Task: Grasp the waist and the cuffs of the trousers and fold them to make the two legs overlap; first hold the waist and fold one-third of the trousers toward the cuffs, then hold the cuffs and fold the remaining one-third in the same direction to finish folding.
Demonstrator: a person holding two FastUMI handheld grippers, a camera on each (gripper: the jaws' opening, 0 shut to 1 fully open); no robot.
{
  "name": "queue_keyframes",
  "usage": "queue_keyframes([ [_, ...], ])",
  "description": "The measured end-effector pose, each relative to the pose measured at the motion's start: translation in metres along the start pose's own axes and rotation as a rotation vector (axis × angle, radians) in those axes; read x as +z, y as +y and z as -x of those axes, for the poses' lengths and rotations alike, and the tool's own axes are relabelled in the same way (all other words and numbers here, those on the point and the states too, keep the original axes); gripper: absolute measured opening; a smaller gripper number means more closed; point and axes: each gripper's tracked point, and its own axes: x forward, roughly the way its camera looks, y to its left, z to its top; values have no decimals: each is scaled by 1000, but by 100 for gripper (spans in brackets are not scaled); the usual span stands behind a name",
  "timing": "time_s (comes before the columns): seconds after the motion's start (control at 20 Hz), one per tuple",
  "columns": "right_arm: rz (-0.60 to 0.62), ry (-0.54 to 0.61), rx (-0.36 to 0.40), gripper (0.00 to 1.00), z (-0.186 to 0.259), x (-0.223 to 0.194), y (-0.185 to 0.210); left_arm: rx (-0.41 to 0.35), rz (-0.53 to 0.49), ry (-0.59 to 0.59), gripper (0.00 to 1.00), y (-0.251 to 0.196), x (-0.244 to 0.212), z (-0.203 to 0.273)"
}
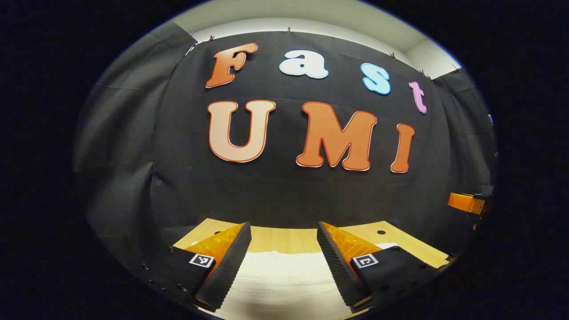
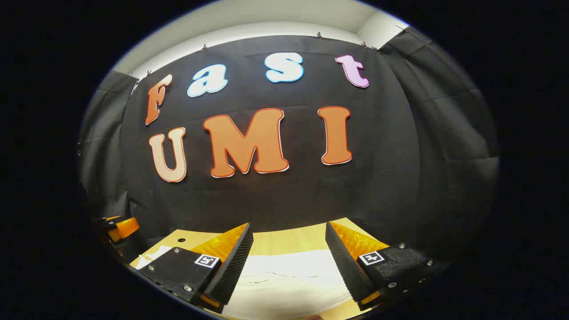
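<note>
Pale cream trousers (image 1: 284, 280) lie flat on a light wooden table (image 1: 284, 238), seen low in the left gripper view between my fingers. My left gripper (image 1: 284, 235) is open above the cloth, nothing between its fingers. In the right gripper view the same pale trousers (image 2: 289, 278) spread below my right gripper (image 2: 289, 233), which is open too and holds nothing. The right gripper's body (image 1: 466, 203) shows at the far right of the left gripper view, and the left gripper's body (image 2: 118, 229) at the far left of the right gripper view.
The black booth wall (image 1: 284, 195) rises straight behind the table's far edge. Small round holes (image 1: 381, 232) mark the tabletop near its far corners. Bare wood (image 2: 284, 242) lies between the trousers and the wall.
</note>
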Motion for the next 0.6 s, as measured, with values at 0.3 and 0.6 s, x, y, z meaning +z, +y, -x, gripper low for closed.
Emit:
queue_keyframes([
  [0.3,9,37,3,99,11,-19,43,-28,4,-23,97,45,16,10],
  [0.6,41,50,-11,98,13,-18,27,73,-15,-42,95,74,23,13],
])
